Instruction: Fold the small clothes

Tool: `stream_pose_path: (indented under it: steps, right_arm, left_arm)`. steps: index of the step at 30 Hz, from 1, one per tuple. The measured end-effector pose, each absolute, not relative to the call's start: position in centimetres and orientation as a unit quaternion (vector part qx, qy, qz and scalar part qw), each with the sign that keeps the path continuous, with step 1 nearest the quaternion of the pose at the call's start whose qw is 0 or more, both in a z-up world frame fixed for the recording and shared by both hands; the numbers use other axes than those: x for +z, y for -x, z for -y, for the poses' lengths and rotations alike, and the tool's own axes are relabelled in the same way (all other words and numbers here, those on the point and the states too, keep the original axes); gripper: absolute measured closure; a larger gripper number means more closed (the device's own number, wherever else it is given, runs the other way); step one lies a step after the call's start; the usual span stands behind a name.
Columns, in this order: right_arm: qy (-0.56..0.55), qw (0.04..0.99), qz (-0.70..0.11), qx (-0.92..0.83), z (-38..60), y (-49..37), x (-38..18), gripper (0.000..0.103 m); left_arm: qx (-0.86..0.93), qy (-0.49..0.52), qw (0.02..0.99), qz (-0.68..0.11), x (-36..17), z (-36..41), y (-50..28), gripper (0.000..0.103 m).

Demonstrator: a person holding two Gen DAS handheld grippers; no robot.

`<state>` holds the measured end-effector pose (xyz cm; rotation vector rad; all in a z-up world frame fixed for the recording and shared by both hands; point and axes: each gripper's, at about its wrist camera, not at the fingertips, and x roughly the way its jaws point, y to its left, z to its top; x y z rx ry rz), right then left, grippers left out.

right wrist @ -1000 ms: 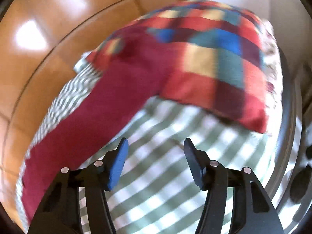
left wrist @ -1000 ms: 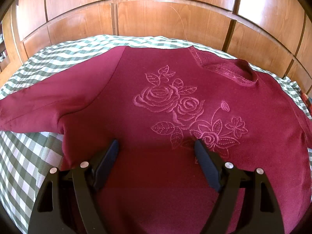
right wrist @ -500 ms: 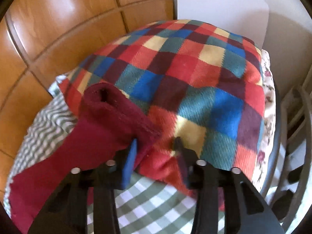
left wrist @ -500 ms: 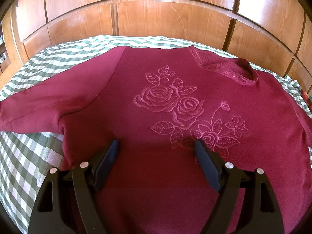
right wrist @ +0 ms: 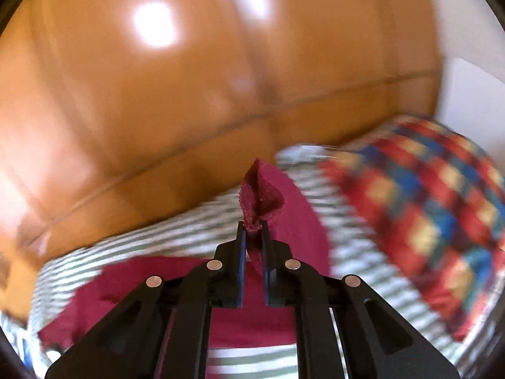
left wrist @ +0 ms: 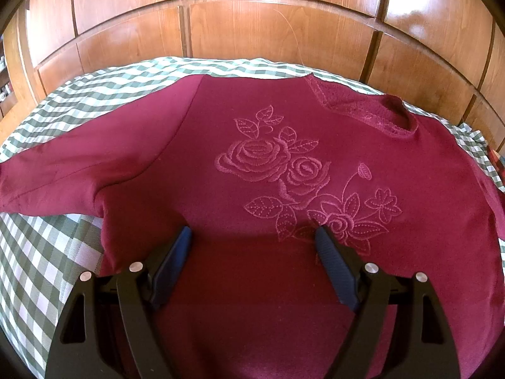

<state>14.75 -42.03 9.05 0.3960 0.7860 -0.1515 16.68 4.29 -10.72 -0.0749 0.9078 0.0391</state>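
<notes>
Maroon sweatshirt (left wrist: 284, 170) spread front-up over a green-and-white checked cloth (left wrist: 47, 252), embroidered roses (left wrist: 293, 186) just ahead of and between the left gripper (left wrist: 254, 240) jaws. Left jaws released and standing wide, nothing pinched, both dark pads low over the sweatshirt's lower body; contact with the fabric not clear from this view. One sleeve stretched out flat to the left of those jaws, its end past the picture edge; ribbed neckline (left wrist: 375, 113) well ahead and to the right. Wooden panelled wall (left wrist: 252, 31) beyond the far edge of the checked cloth. Right gripper (right wrist: 254, 230) clenched on the cuff (right wrist: 260, 199) of the other sleeve, having just been closing, with the cuff between the pads: cuff mouth gaping open just ahead of the fingertips, lifted clear of the cloth, sleeve trailing back under the jaws toward the sweatshirt body at lower left. Multicoloured patchwork pillow (right wrist: 426, 214) to the right of the right jaws, resting on the same checked cloth, apart from the raised cuff. Right wrist view smeared, so finer detail beyond the cuff unreadable. White surface (right wrist: 467, 91) behind the pillow, far right.
</notes>
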Motion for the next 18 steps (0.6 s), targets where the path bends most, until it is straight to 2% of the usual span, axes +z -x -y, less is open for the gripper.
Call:
stream_pose_path:
  steps: [4,9,12,14,15,16,18]
  right_arm:
    - [-0.178,0.904,-0.386,0.041,31.2,-18.5,10.3,0.095]
    - [-0.104,0.899,-0.396,0.157,16.8,-20.2,10.7,0.095]
    - [-0.088,0.885,-0.409,0.206,12.9,-20.7,10.0,0.093]
    - [-0.099,0.881,-0.408,0.221,12.8,-20.1,9.7,0.071]
    - [-0.104,0.883,-0.403,0.218,13.4,-19.8,9.7,0.05]
    - [-0.117,0.889,-0.393,0.204,14.9,-19.3,9.7,0.044]
    - [-0.135,0.893,-0.386,0.186,17.6,-18.4,9.7,0.044]
  left_arm:
    - [0.016,0.041,0.898,-0.437,-10.7,-4.4,-16.7,0.023]
    - [0.01,0.047,0.898,-0.437,-10.7,-4.4,-16.6,0.02]
    - [0.01,0.047,0.898,-0.437,-10.8,-4.4,-16.7,0.02]
    - [0.01,0.048,0.898,-0.436,-10.8,-4.4,-16.7,0.02]
    - [0.009,0.049,0.899,-0.436,-10.8,-4.4,-16.7,0.02]
    - [0.009,0.05,0.899,-0.436,-10.8,-4.4,-16.7,0.02]
    - [0.008,0.052,0.899,-0.435,-10.8,-4.4,-16.7,0.02]
